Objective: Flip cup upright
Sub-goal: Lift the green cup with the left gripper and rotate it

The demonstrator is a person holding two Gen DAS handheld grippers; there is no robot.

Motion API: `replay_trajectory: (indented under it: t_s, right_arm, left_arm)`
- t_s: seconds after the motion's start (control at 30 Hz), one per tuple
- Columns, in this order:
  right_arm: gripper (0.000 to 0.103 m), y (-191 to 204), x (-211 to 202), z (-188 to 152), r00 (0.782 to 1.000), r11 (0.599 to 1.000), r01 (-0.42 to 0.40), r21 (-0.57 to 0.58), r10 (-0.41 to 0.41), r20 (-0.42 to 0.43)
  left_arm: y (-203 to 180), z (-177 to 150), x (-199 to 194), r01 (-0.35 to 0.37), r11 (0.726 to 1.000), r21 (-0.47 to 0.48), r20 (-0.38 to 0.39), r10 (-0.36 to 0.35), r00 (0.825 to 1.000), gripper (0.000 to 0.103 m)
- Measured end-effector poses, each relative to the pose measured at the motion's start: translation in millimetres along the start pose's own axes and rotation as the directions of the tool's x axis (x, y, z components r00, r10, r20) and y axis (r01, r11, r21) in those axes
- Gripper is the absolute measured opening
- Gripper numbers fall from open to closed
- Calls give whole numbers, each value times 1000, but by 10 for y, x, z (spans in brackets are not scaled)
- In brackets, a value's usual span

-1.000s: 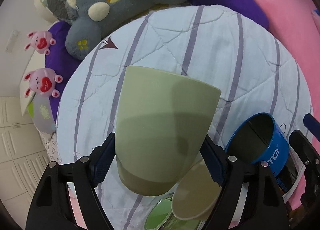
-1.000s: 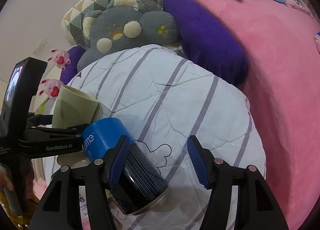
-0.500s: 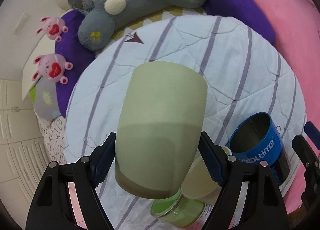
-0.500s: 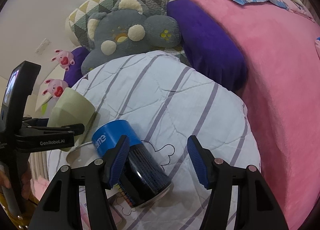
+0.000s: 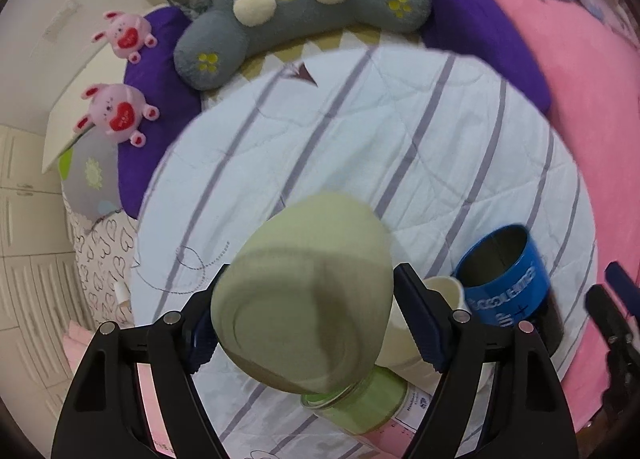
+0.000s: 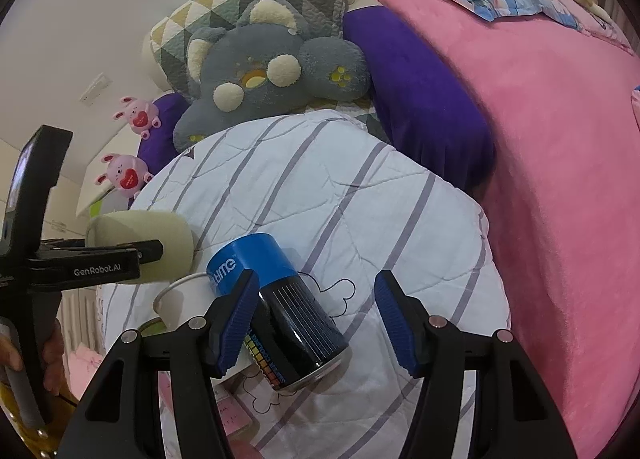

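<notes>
My left gripper (image 5: 308,315) is shut on a pale green cup (image 5: 308,299). It holds the cup in the air above the striped white quilt (image 5: 360,139). The cup lies about level, its flat bottom toward the left wrist camera. In the right wrist view the same cup (image 6: 160,247) is at the left, held sideways by the left gripper's fingers (image 6: 120,259). My right gripper (image 6: 316,319) is open and empty, just above a blue and black cup (image 6: 280,299) that stands on the quilt.
A cream cup (image 5: 416,323) and a green lidded jar (image 5: 360,399) sit under the held cup. The blue cup (image 5: 508,279) stands to their right. A grey plush (image 5: 300,11), purple cushions (image 5: 480,27), two pink toys (image 5: 116,111) and a pink blanket (image 6: 560,179) ring the quilt.
My left gripper has turned the green cup from mouth-down to about level, so its bottom now faces the camera. The right gripper has stayed open over the blue cup.
</notes>
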State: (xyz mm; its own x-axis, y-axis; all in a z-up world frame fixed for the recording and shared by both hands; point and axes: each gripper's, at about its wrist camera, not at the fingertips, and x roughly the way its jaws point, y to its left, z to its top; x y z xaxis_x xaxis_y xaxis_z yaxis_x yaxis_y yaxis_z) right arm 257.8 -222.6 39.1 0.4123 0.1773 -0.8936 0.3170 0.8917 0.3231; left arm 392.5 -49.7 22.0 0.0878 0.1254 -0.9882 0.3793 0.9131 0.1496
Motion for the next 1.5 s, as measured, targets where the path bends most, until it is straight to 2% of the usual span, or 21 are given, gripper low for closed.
replay_trajectory:
  t_s: [0.2, 0.3, 0.4, 0.43, 0.47, 0.5, 0.6, 0.67, 0.73, 0.8, 0.9, 1.0, 1.13, 1.27, 1.5]
  right_arm:
    - [62, -36, 84, -21, 1000, 1000, 22, 0, -21, -23]
    - [62, -67, 133, -11, 999, 999, 32, 12, -32, -38]
    - [62, -72, 154, 13, 998, 999, 38, 20, -37, -41]
    - [62, -63, 157, 16, 998, 999, 39, 20, -39, -40]
    - [62, -51, 157, 16, 998, 999, 40, 18, -40, -38]
    - [62, -34, 160, 19, 998, 999, 42, 15, -41, -37]
    - [62, -6, 174, 24, 998, 999, 49, 9, -49, -39]
    - [62, -5, 184, 25, 998, 999, 49, 11, -48, -42]
    - [62, 7, 179, 26, 998, 999, 52, 13, -52, -38]
    - [62, 29, 172, 19, 998, 998, 58, 7, -58, -36]
    - [62, 52, 152, 10, 998, 998, 61, 0, -61, -31]
    - [62, 82, 99, -10, 998, 998, 64, -9, -64, -13]
    - [62, 128, -7, -62, 998, 997, 65, -39, -64, 17]
    - [62, 159, -147, -147, 998, 995, 47, -84, -43, 51]
    - [62, 210, -383, -504, 995, 976, -30, -218, 50, 88]
  left_arm:
    - [-7, -8, 407, 0, 1000, 11, -111, 1, 994, 88]
    - [67, -26, 445, 23, 1000, -7, -116, -23, 993, 94]
    - [142, -28, 478, 54, 998, -16, -105, -55, 993, 95]
    - [158, -20, 486, 71, 997, -24, -97, -73, 993, 92]
    - [172, -17, 476, 92, 995, -31, -81, -94, 992, 80]
    - [176, -18, 449, 111, 993, -34, -64, -113, 992, 80]
    - [214, -24, 359, 98, 994, -36, 18, -98, 995, 80]
    - [268, -26, 319, 122, 991, -47, 47, -120, 992, 80]
    - [318, -58, 241, 146, 988, -43, 109, -140, 984, 80]
    - [357, -102, 165, 152, 988, -40, 153, -144, 978, 80]
    - [452, -164, 57, 199, 979, -55, 206, -184, 961, 80]
    - [487, -281, -97, 198, 978, -67, 254, -175, 951, 80]
    - [498, -573, -427, 231, 971, -62, 323, -200, 925, 80]
    - [478, -877, -717, 240, 967, -80, 385, -192, 903, 80]
    - [211, -1489, -1089, 249, 964, -95, 487, -173, 856, 80]
